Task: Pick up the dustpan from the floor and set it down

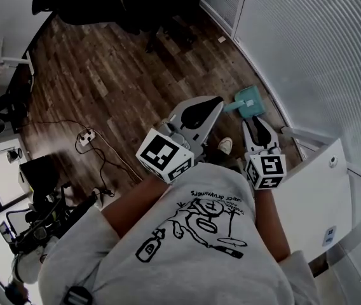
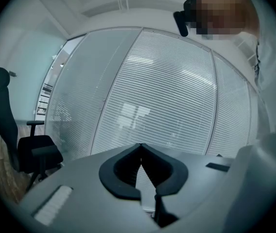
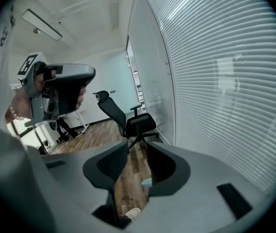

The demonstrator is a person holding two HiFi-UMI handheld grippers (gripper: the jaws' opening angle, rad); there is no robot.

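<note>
At the far left, a white power strip point(image 1: 86, 135) with its black cable lies on the wooden floor point(image 1: 104, 75), and dark office chairs point(image 1: 85, 2) stand at the far end of the room. The left tongs point(image 2: 141, 148) are held up roughly level toward the slatted blinds point(image 1: 320, 49). They are clenched tip to tip, with nothing caught between them. Just past them a light shoe point(image 1: 225, 146) shows on the boards. The teal dustpan point(image 1: 249, 101) rests on the floor close to the foot of the blinds, ahead of both tongs and touched by neither. To the right, the right tongs point(image 3: 138, 148) tilt down toward it, released. Their jaws stand apart with only floor and a sliver of teal seen through the gap, so they grasp nothing.
</note>
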